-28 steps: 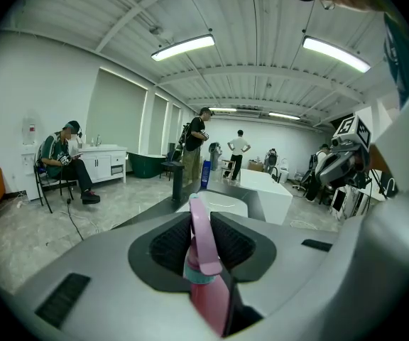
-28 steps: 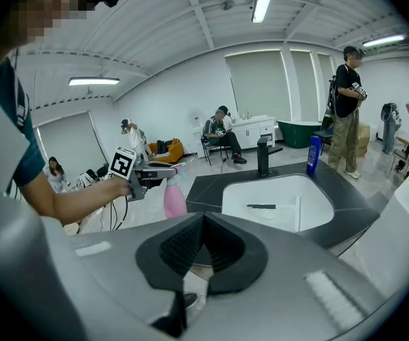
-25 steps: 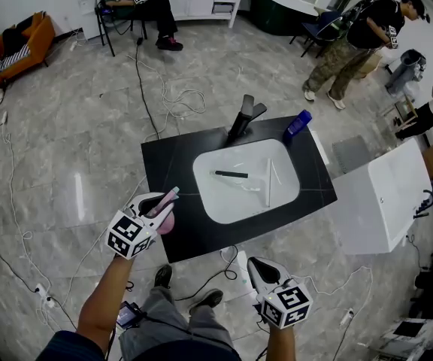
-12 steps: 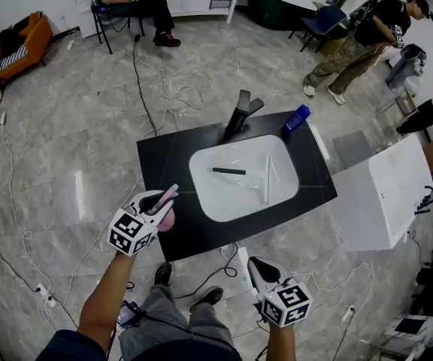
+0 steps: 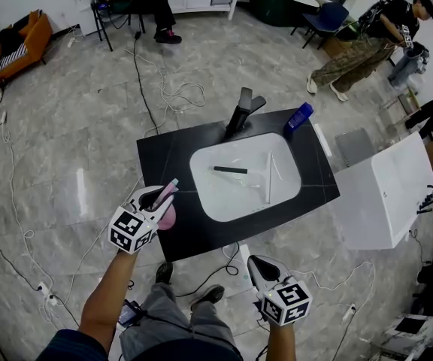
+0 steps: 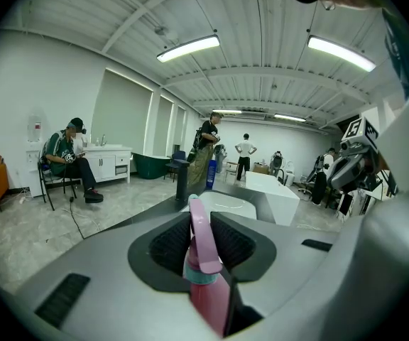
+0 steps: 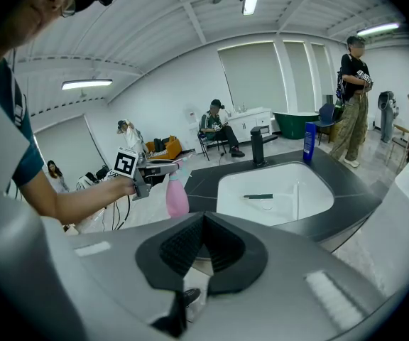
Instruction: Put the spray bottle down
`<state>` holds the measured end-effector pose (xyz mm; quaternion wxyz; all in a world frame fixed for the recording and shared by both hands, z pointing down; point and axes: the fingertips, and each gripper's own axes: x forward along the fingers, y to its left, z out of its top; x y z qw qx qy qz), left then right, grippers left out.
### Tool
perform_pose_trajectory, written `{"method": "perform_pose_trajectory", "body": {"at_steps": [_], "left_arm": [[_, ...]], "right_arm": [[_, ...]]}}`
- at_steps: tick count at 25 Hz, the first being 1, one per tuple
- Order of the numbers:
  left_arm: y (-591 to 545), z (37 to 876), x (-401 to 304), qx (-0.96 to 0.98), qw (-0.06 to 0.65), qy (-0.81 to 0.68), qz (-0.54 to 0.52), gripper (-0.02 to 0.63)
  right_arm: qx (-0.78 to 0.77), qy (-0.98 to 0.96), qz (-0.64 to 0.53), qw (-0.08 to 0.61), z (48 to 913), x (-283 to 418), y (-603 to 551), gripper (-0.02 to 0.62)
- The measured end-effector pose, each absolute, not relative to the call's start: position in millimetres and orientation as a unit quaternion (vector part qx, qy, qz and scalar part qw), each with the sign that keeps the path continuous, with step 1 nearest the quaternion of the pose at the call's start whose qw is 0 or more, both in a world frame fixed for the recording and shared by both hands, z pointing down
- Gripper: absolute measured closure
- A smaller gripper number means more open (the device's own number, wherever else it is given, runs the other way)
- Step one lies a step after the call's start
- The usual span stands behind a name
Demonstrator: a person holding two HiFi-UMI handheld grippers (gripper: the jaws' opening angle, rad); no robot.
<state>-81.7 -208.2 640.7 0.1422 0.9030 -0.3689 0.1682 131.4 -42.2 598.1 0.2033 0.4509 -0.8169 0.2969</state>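
At the left, the left gripper (image 5: 158, 201) is clamped on the pink spray bottle (image 5: 167, 215) – its ribbed pads press on the neck from both sides, with the trigger head poking up between them. The bottle hangs upright at the front left corner of the black counter (image 5: 171, 164); whether its base touches the top I cannot tell. In the middle of the counter sits the white basin (image 5: 239, 198), with a dark stick (image 5: 231, 171) lying in it and a pale rod (image 5: 268, 179) to its right. The black faucet (image 5: 240, 115) stands at the basin's far rim. Nearer the person, off the counter's front edge, the right gripper (image 5: 258, 268) hovers over the floor – its jaws are together, nothing between them. A blue bottle (image 5: 298, 119) lies at the far right corner, and a white cabinet (image 5: 382, 194) stands just beside the counter's right edge.
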Motion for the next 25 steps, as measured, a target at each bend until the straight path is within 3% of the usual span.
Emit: {"method": "perform_pose_trajectory", "body": {"at_steps": [25], "left_arm": [[-205.8,626.7,-75.6,0.918,0.101,-0.361,0.13,0.489]], "right_arm": [[0.444,-0.821,0.296,0.203,592.5,127.6,-55.8,0.586]]}}
